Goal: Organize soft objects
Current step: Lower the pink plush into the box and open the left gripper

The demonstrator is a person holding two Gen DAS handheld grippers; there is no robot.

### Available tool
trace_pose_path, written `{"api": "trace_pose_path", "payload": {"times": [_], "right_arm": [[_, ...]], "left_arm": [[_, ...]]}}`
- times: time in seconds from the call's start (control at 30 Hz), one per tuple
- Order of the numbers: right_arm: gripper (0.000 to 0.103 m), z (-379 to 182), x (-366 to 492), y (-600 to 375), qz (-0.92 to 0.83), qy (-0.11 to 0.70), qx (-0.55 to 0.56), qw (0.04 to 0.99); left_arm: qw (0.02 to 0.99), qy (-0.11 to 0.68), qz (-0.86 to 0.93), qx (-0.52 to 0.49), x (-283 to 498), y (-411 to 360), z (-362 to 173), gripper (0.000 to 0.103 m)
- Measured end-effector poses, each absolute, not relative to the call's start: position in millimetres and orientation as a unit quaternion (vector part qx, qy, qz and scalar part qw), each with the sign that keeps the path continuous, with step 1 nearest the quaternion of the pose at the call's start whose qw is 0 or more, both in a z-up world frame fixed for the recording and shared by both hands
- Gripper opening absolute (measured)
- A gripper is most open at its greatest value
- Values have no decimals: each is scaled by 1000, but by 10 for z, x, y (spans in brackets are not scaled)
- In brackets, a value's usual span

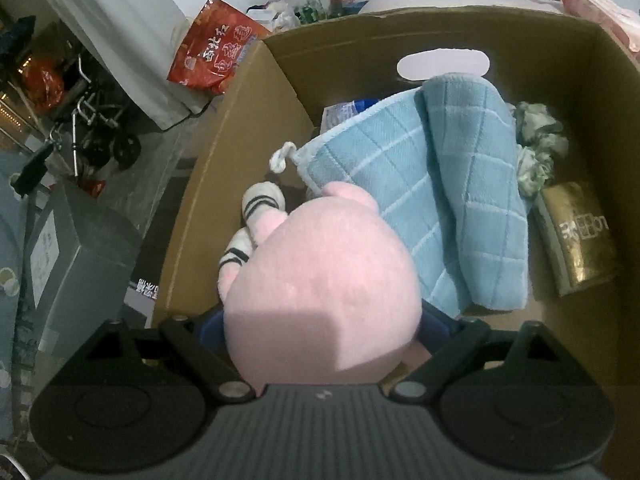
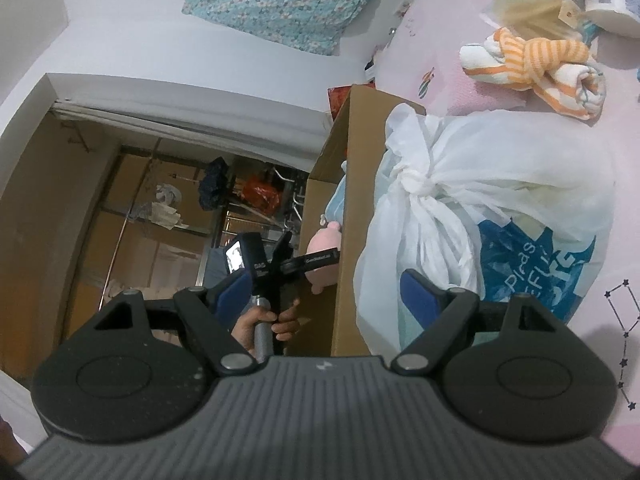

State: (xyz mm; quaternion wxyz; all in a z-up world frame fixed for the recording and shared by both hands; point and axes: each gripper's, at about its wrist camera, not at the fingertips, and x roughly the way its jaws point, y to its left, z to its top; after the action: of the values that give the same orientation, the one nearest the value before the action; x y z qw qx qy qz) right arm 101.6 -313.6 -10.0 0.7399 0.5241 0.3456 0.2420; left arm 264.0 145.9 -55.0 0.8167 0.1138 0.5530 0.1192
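Fingers of the left gripper pinch a pink plush toy from both sides, holding it just inside the near wall of the cardboard box. The toy's long axis runs away from the fingers toward its striped feet, pointing down into the box. Beyond it, touching, lies a folded blue towel, with a gold packet to the towel's right. Outside the box, the right gripper stands wide and empty beside a knotted white bag; an orange-striped towel waits farther off, nearer that hand.
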Motion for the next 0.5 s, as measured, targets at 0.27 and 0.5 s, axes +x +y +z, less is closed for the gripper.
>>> {"api": "trace_pose_path", "payload": {"times": [0.27,0.5], "right_arm": [[83,-150,1009,-3166,240,347,527,738],[83,-156,1023,-3137,244,350,524,737]], "left_arm": [[815,550,120,140,2547,1387,-520,95],[807,568,114,115,2604,1446,-625,97]]}}
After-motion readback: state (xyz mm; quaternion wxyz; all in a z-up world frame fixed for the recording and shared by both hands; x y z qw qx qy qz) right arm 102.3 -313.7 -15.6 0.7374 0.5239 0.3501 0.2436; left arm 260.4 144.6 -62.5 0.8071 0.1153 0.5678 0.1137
